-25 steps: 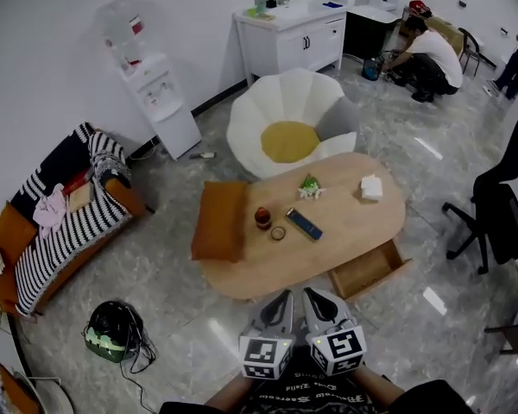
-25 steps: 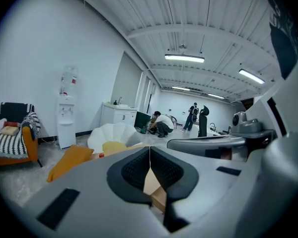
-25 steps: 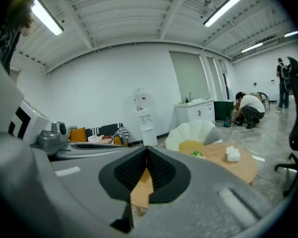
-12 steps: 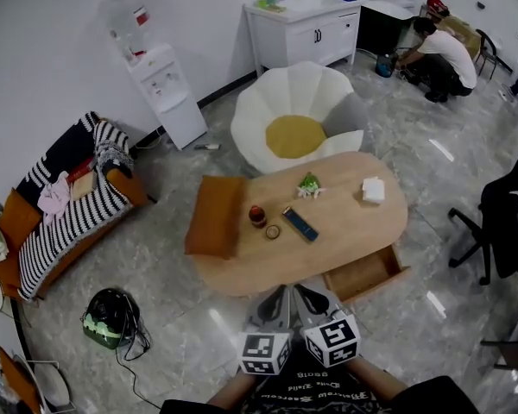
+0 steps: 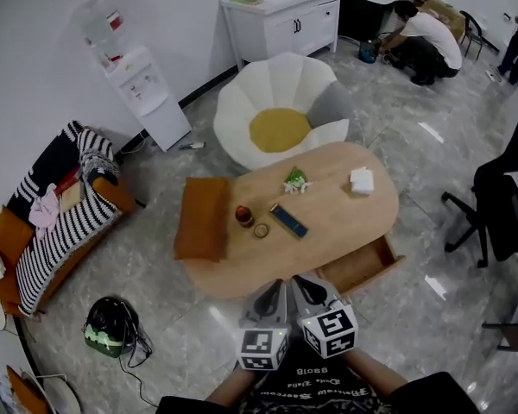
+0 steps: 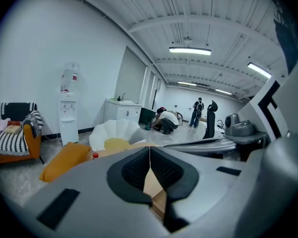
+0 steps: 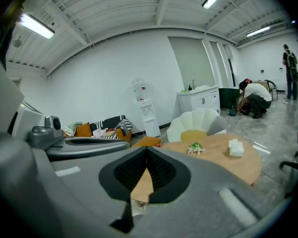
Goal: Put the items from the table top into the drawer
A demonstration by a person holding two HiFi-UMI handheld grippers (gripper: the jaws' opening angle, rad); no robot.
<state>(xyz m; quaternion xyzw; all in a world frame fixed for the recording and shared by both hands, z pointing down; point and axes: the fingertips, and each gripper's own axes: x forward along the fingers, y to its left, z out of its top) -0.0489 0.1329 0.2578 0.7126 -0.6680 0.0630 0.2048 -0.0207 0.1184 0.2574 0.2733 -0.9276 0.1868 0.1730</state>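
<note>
Seemingly the approach step: the left gripper [image 5: 274,288] and right gripper [image 5: 304,284] hang clenched and empty short of the desk [image 5: 341,222], where red jar [image 5: 243,216], ring [image 5: 261,230], blue bar [image 5: 288,221], green bundle [image 5: 295,179] and white pad [image 5: 361,180] lie untouched above the open drawer [image 5: 359,269], so next one pair of jaws must part around an item.

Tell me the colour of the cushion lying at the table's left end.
Orange; the cushion shows best in the head view.
</note>
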